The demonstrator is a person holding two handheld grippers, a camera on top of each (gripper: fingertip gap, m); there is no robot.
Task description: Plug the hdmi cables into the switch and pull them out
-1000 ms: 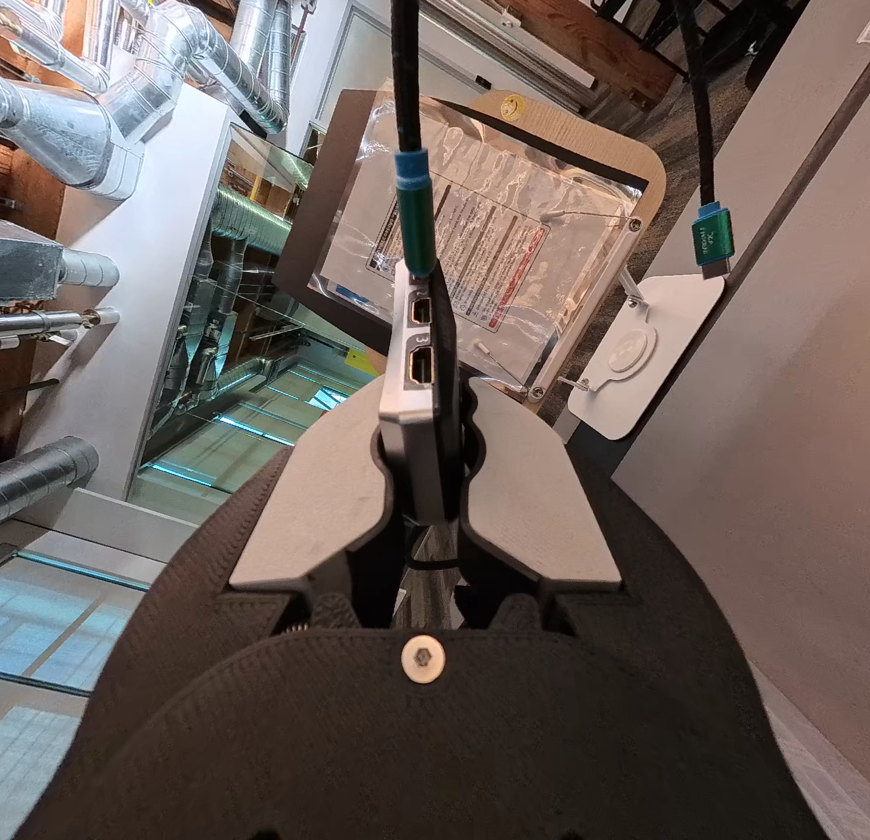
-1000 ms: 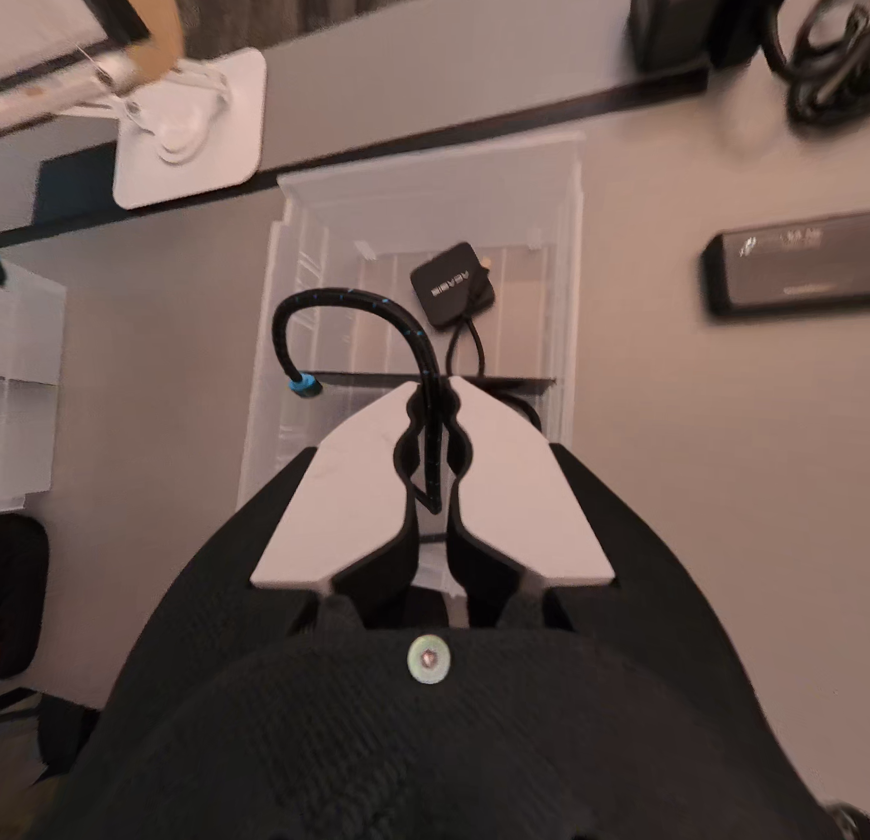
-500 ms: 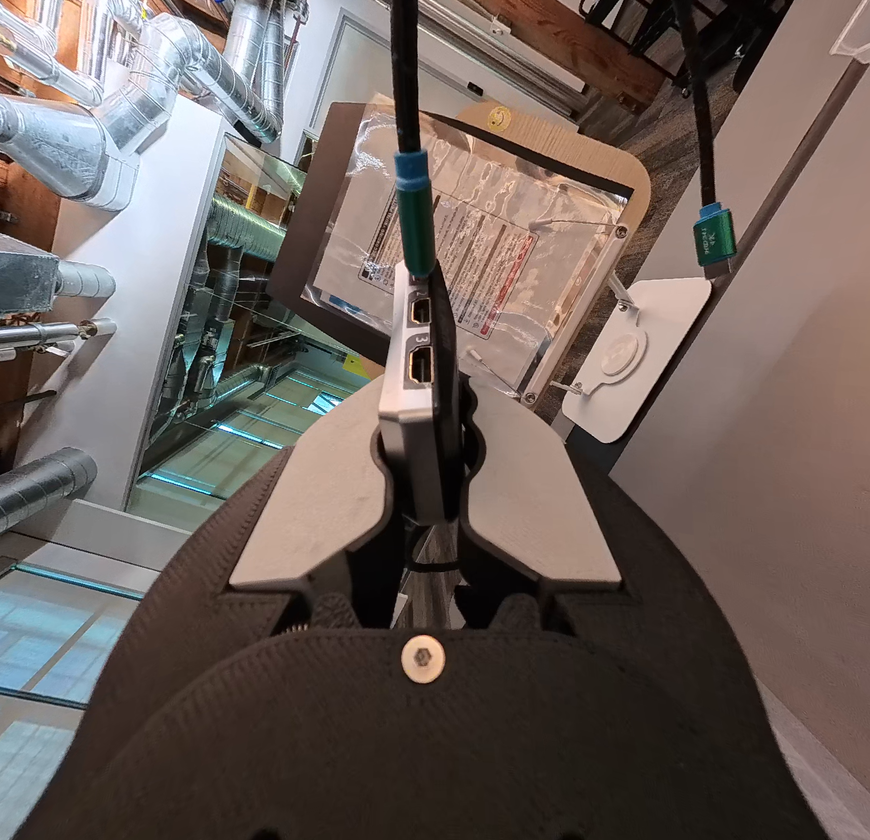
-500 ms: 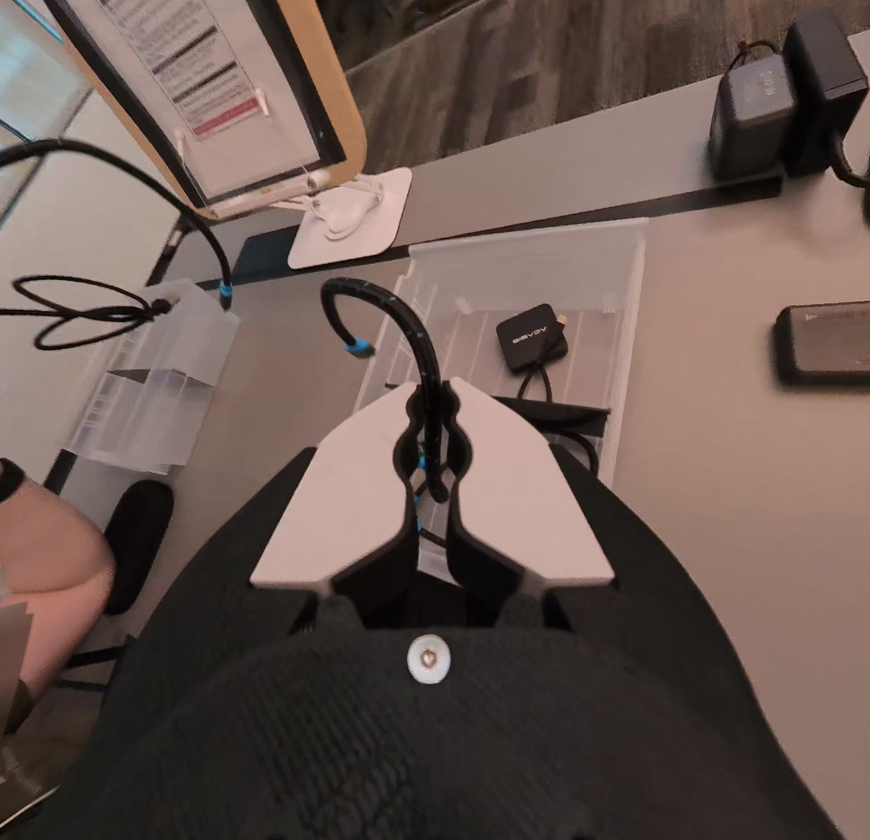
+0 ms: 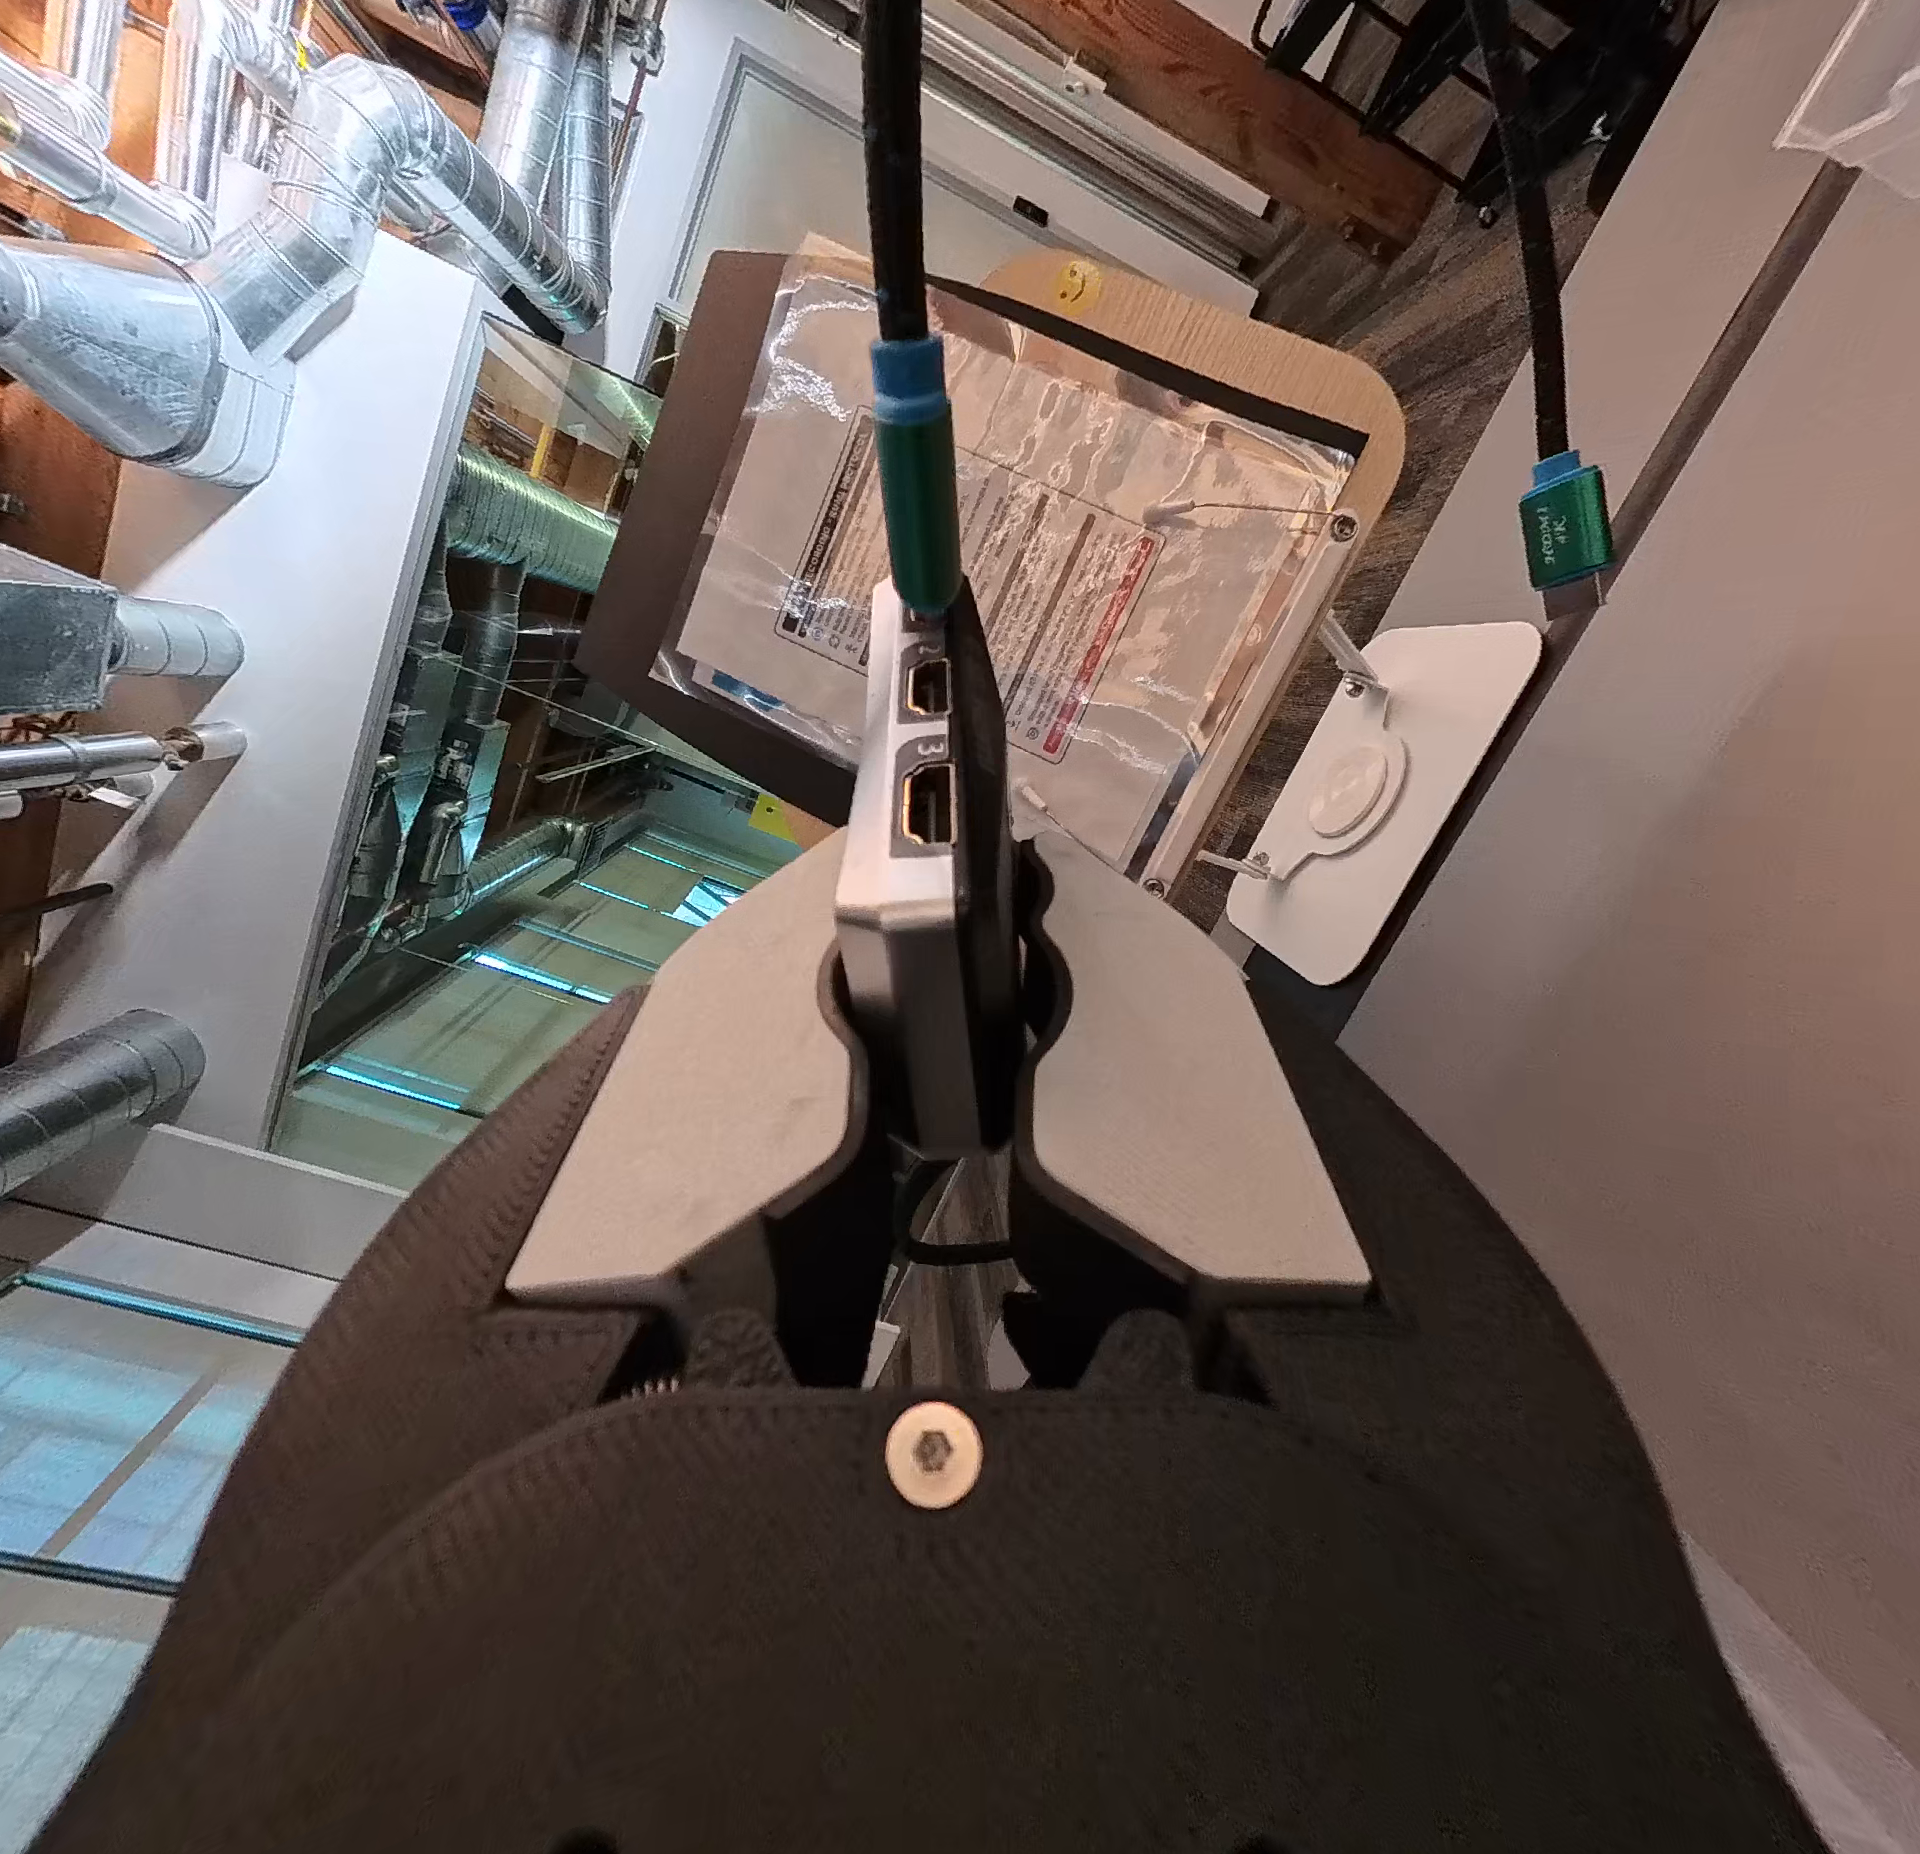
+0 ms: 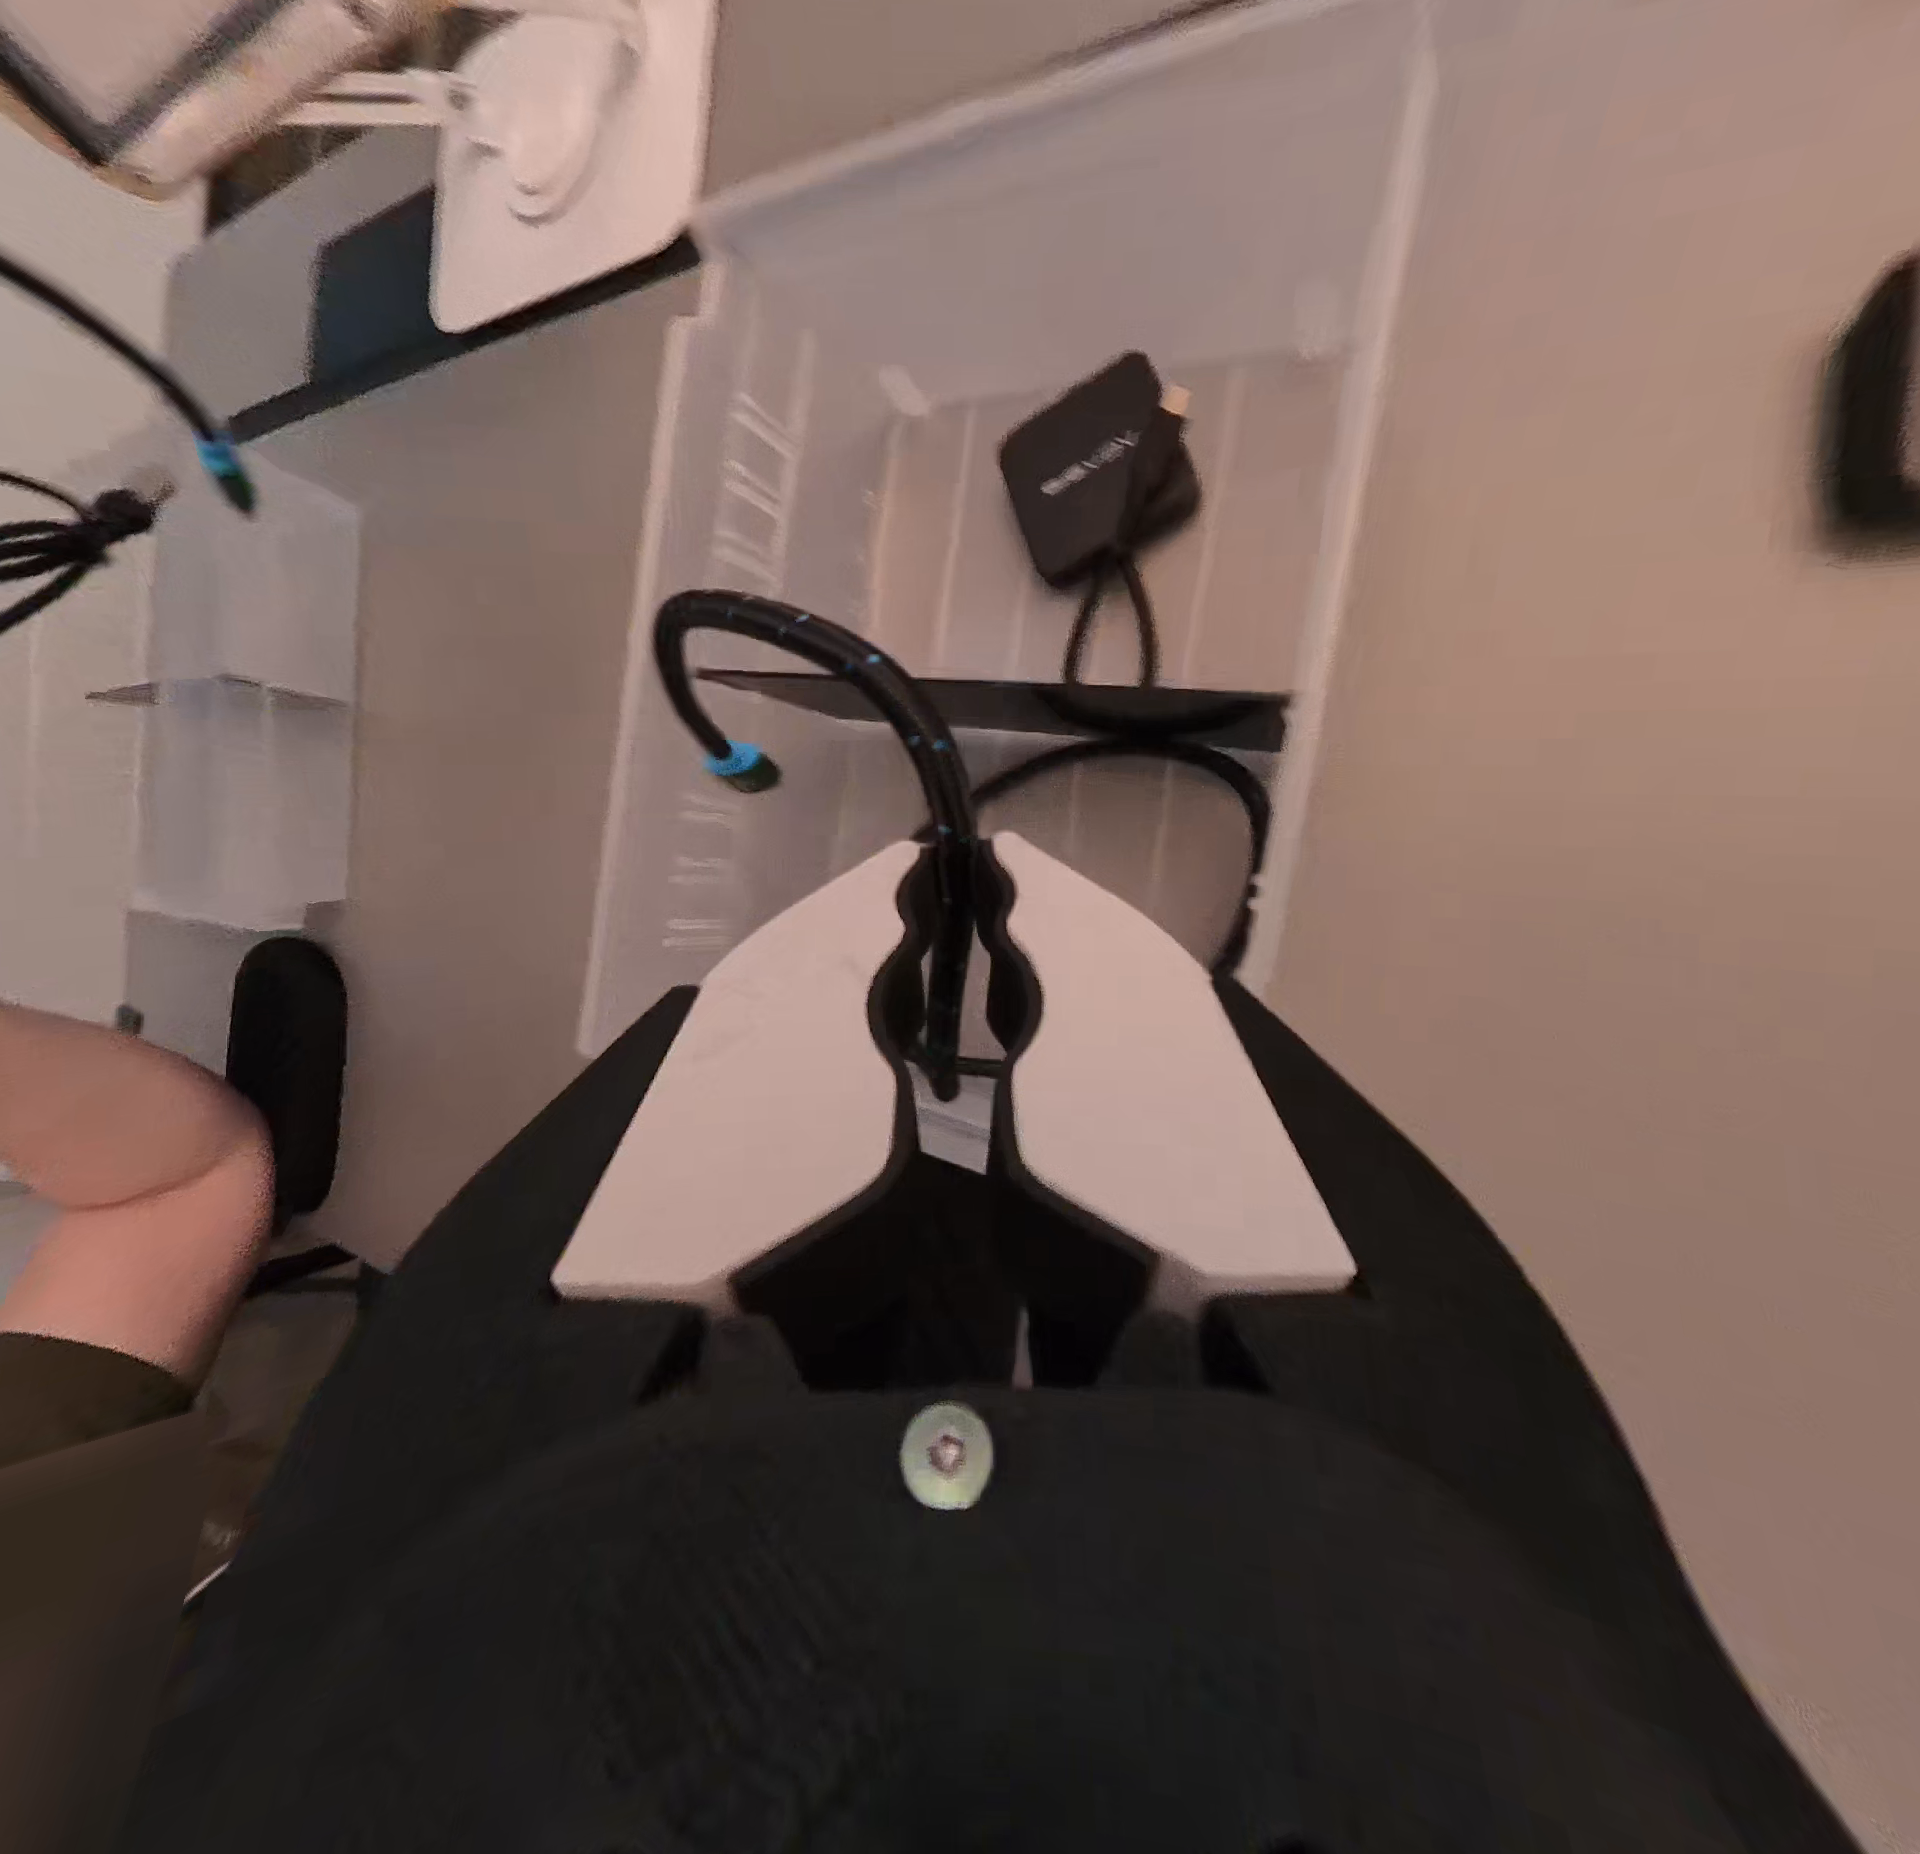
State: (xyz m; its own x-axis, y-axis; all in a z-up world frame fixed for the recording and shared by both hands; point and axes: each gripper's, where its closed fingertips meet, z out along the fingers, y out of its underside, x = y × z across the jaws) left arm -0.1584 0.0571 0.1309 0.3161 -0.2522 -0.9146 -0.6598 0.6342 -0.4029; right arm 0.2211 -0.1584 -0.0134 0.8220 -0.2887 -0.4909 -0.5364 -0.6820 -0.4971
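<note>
My left gripper (image 5: 930, 869) is shut on a silver HDMI switch (image 5: 904, 952) and holds it up in the air. A green HDMI plug (image 5: 914, 516) on a black braided cable sits in the switch's top port; the two ports below it are empty. A second green plug (image 5: 1564, 537) hangs free at the upper right. My right gripper (image 6: 956, 843) is shut on a black braided cable (image 6: 831, 641). The cable arches left and ends in a blue-collared plug (image 6: 740, 765) above a clear tray (image 6: 1382, 454). Another hanging plug (image 6: 231, 474) shows at the far left of the right wrist view.
A black hub (image 6: 1101, 474) with its cord lies in the tray. A sign board in a plastic sleeve (image 5: 1039, 516) stands on a white base (image 5: 1371, 796). A clear drawer box (image 6: 249, 682) and a person's arm (image 6: 125, 1160) are at the left, and a dark device (image 6: 1870, 422) is at the right.
The right wrist view tilted up, then swung back down over the tray, still holding the cable and now blurred by motion. The left gripper with the switch has barely shifted.
</note>
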